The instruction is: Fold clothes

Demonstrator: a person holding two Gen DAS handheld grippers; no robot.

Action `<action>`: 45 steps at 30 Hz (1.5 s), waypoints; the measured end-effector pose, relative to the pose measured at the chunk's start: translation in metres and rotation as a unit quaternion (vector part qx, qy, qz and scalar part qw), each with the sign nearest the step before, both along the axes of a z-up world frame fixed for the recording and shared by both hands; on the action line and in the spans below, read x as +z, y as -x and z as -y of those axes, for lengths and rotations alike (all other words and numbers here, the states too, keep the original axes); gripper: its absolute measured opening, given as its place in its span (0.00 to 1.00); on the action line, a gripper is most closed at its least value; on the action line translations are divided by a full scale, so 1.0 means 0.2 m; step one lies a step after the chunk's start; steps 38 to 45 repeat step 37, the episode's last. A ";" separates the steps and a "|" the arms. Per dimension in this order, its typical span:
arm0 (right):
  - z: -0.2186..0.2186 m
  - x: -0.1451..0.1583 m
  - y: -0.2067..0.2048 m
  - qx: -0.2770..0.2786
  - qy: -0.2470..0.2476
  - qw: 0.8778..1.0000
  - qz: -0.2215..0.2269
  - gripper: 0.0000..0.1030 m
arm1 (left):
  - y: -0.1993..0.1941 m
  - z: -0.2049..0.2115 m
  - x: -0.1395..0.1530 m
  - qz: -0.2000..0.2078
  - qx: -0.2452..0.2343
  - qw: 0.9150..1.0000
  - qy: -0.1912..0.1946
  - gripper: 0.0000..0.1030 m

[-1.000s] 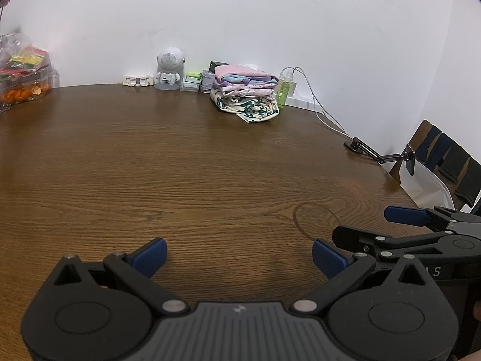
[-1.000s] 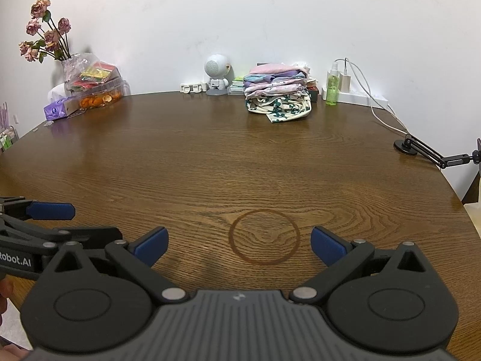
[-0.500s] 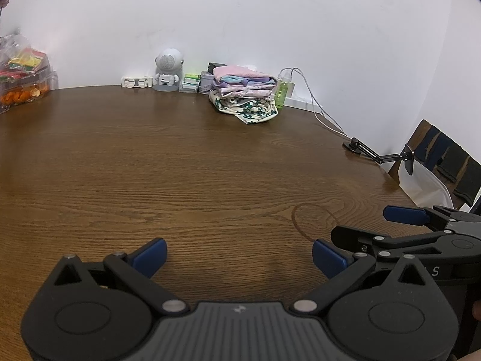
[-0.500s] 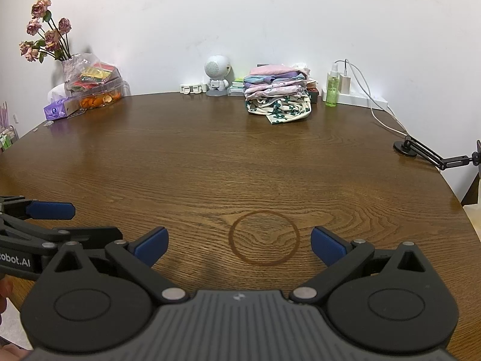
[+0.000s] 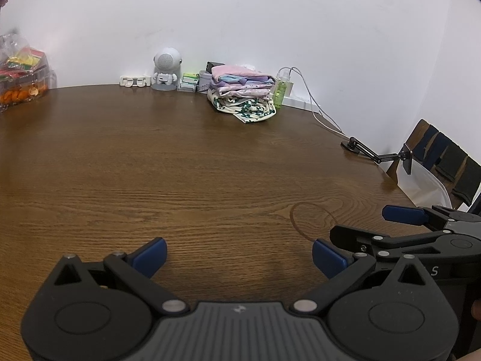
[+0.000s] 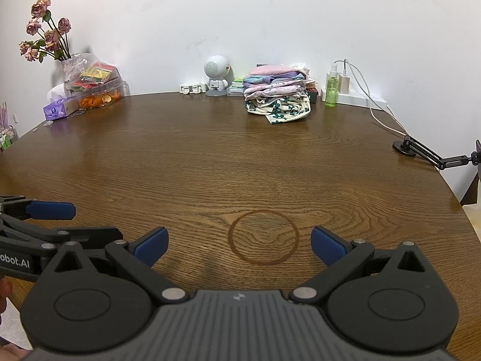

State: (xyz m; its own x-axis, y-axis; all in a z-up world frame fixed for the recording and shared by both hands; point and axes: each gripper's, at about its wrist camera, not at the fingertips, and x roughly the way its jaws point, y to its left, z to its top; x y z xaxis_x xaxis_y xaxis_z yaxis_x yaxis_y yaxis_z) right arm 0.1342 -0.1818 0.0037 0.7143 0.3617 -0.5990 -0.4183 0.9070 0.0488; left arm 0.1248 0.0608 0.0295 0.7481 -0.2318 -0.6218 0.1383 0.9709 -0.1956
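A stack of folded clothes, pink and lilac on top with a cream green-patterned piece at the bottom, sits at the far edge of the brown wooden table by the wall. My left gripper hovers open over the near table edge with nothing between its blue pads. Beside it, my right gripper is also open and holds nothing, above a dark ring stain. Each gripper shows in the other's view: the right one, the left one. Both are far from the stack.
Along the wall stand a white robot figure, a green spray bottle, a power strip with cable, a snack box and dried roses. A black clamp arm sits at the right edge; chairs stand beyond.
The left wrist view has drifted slightly, so the stack sits a little further left and lower. Both grippers stay open and almost still.
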 end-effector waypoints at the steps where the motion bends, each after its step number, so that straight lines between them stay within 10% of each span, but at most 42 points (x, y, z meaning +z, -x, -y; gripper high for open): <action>1: 0.00 0.00 0.00 0.000 0.000 1.000 0.000 1.00 | 0.00 0.00 0.00 0.000 -0.001 1.000 0.000 1.00; 45: 0.01 -0.01 -0.02 0.006 -0.006 1.000 -0.007 1.00 | 0.01 -0.02 0.01 0.002 0.003 1.000 0.002 1.00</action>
